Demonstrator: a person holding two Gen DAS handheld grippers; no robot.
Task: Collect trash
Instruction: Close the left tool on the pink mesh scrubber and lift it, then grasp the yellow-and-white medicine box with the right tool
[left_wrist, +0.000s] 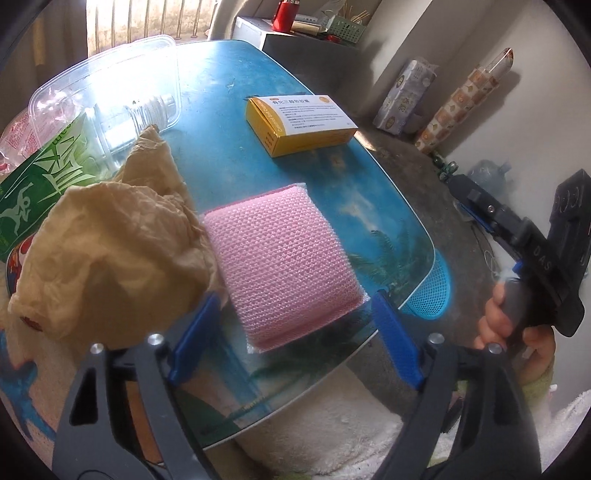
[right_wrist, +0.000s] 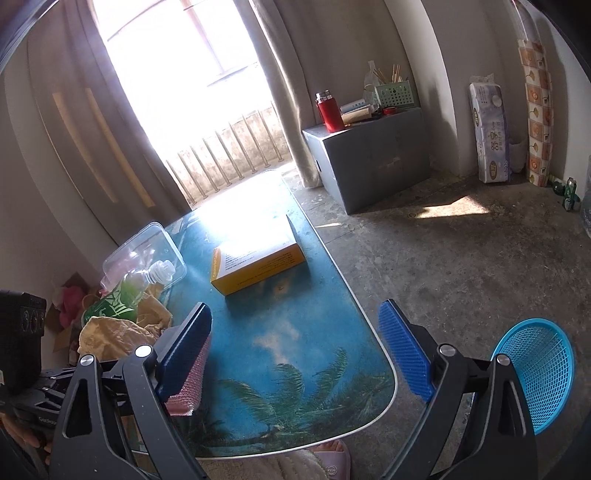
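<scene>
Several pieces of trash lay on the table (left_wrist: 229, 110): a pink mesh sponge (left_wrist: 284, 258) near its front edge, a crumpled tan paper wad (left_wrist: 110, 254) touching the sponge's left side, a yellow carton (left_wrist: 299, 123) farther back, and a clear plastic tray (left_wrist: 110, 96) with a green-labelled bottle (left_wrist: 40, 177) at the far left. The left gripper (left_wrist: 295, 336) hovered over the sponge's near end, its blue fingers (left_wrist: 395, 343) spread wide on either side and not pressing it. The sponge looked light, soft and springy, so a pinch across its narrow width should hold, the mesh giving good friction. The paper wad looked nearly weightless and would crush wherever it was taken. The carton seemed stiff but thin-walled, best gripped across its short sides. The right gripper (right_wrist: 295, 354) stood open and empty above the table, beside the blue mesh basket (right_wrist: 535, 369) on the floor, the likely bin.
</scene>
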